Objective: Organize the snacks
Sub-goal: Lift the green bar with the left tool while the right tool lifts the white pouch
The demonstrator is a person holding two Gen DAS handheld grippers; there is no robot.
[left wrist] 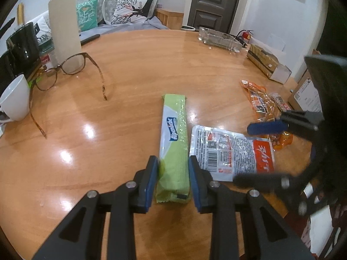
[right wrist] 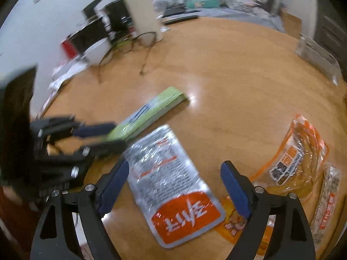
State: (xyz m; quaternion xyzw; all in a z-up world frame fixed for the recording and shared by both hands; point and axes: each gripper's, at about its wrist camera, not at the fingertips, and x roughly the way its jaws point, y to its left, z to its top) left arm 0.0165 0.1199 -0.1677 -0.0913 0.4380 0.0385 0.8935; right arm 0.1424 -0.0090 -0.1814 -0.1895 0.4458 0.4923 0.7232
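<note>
A long green Alpenliebe pack [left wrist: 174, 143] lies on the wooden table [left wrist: 134, 69]. My left gripper [left wrist: 173, 169] straddles its near end, pads close to both sides, gripping it or nearly so. A silver and orange pouch [left wrist: 229, 149] lies just right of it. My right gripper [right wrist: 174, 186] is open above that pouch [right wrist: 173, 186], its jaws wide on either side. The green pack [right wrist: 149, 112] and the left gripper [right wrist: 102, 136] show at the left of the right wrist view. An orange clear packet [right wrist: 297, 153] lies to the right.
Glasses [left wrist: 71, 69], a white mug [left wrist: 15, 99], a tall beige bottle [left wrist: 64, 26] and black items stand at the left. A glass tray [left wrist: 220, 39] and a cardboard box [left wrist: 267, 62] sit at the far right. More small snack packs [right wrist: 327, 203] lie at the right edge.
</note>
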